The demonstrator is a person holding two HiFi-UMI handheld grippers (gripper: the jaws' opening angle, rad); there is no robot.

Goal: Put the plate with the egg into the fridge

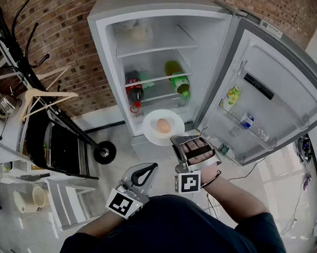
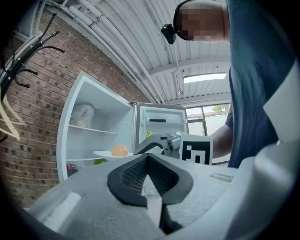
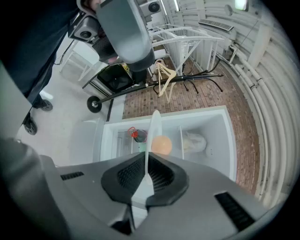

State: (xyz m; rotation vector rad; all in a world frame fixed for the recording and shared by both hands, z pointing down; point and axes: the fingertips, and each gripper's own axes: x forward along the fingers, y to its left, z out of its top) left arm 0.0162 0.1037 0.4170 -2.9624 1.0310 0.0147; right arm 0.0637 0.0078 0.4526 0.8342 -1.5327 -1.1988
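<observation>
A white plate (image 1: pixel 152 133) carrying a brown egg (image 1: pixel 163 126) hangs level in front of the open fridge (image 1: pixel 159 23), at about its lower shelves. My right gripper (image 1: pixel 181 140) is shut on the plate's near rim. In the right gripper view the plate (image 3: pixel 153 131) runs edge-on between the pads, with the egg (image 3: pixel 161 145) beyond them. My left gripper (image 1: pixel 145 174) stays close to my body, below and left of the plate, shut with nothing in it. The left gripper view shows its closed jaws, with the plate (image 2: pixel 105 153) and egg (image 2: pixel 119 150) ahead.
The fridge door (image 1: pixel 267 103) stands wide open to the right, with bottles in its rack (image 1: pixel 231 96). Inside are a dark red-capped bottle (image 1: pixel 134 90), a green bottle (image 1: pixel 179 81) and a white bag (image 1: pixel 136 32) on the top shelf. A black cart (image 1: pixel 60 148) and a coat rack (image 1: pixel 42 97) stand to the left.
</observation>
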